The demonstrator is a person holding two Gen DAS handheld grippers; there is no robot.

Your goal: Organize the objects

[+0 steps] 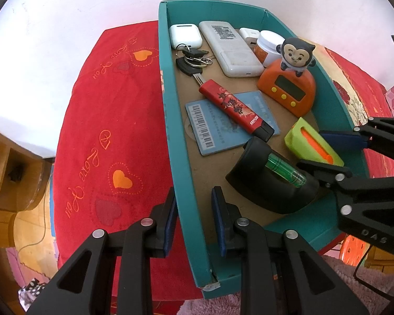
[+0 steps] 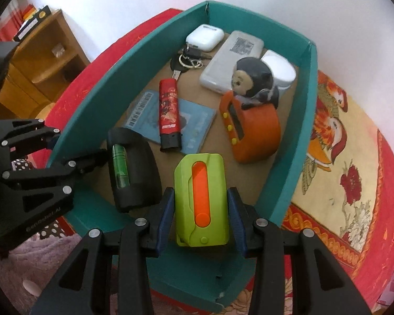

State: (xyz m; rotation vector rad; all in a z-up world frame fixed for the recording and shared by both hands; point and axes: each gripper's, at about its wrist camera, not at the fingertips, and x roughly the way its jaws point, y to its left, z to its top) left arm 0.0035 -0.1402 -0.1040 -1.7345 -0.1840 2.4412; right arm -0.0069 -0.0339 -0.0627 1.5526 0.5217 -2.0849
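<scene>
Red bedspread under a teal box of small things.
Left gripper pinches the box's side wall; right gripper clamps a green-and-orange cutter low inside, beside a black level.

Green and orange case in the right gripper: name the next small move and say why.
Probably lower it a little and open the jaws. The right gripper holds the green and orange case inside the teal box, over bare floor between the black level and the orange timer.
</scene>
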